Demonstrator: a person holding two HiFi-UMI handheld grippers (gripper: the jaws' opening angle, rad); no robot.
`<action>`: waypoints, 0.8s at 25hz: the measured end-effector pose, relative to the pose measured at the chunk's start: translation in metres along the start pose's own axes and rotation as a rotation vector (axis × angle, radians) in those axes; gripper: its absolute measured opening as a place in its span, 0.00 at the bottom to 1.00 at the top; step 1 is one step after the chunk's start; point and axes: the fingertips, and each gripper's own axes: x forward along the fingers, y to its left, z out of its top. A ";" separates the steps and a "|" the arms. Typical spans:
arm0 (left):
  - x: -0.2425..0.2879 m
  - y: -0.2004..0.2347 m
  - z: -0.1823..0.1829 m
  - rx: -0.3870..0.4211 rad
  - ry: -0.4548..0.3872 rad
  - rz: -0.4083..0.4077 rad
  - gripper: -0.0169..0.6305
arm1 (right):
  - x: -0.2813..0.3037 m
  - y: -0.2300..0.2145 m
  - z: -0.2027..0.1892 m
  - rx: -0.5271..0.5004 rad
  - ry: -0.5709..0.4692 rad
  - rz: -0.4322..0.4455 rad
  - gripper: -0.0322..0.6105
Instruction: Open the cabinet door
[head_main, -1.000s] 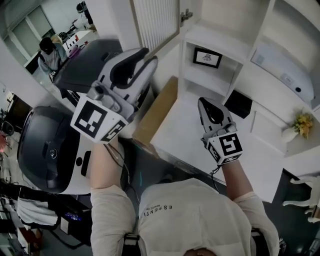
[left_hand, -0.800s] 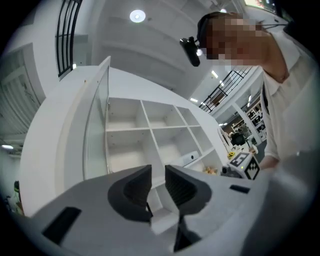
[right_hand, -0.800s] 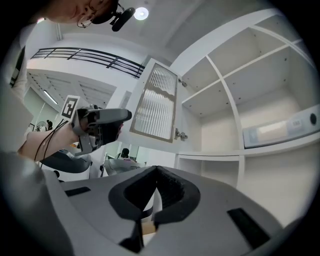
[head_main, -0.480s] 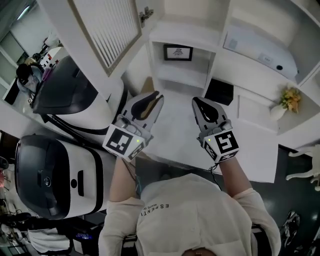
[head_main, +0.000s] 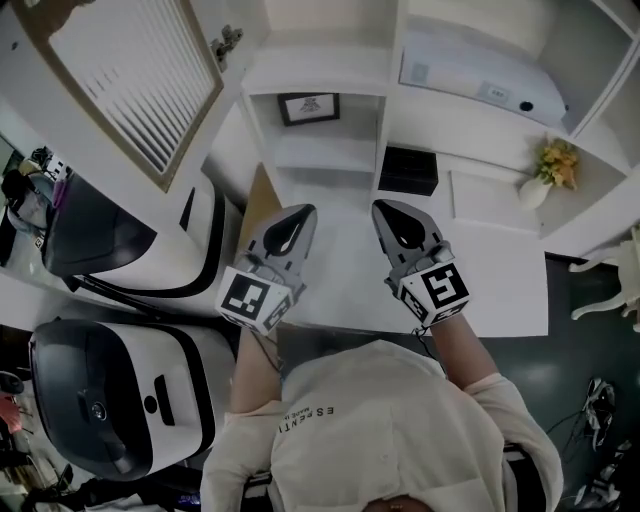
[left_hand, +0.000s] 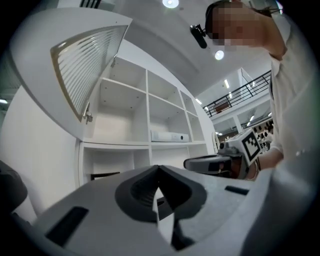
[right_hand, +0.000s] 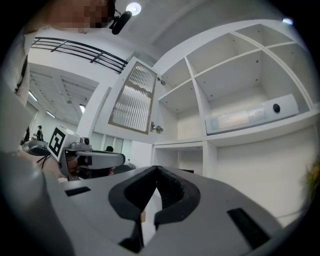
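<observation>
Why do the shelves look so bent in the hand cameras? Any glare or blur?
Left gripper view: wide lens bows the white shelves, darkens the corners; a ceiling lamp glares. Right gripper view: same bowing and dark corners. Head view: even light, sharp, cabinet door edges nearly straight.

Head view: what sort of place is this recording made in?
Probably a lab or workshop hall with a mock home corner: white shelving with a ribbed-glass door, bulky white-and-black machines beside it, and a mezzanine railing overhead.
</observation>
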 end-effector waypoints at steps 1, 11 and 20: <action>0.002 -0.001 -0.003 0.000 0.010 -0.002 0.03 | -0.002 -0.002 -0.001 0.005 -0.001 -0.005 0.07; 0.012 -0.009 -0.013 -0.008 0.029 -0.018 0.03 | -0.021 -0.017 -0.002 -0.068 -0.012 -0.082 0.07; 0.014 -0.015 -0.006 0.003 0.020 -0.025 0.03 | -0.026 -0.012 -0.005 -0.098 0.014 -0.045 0.07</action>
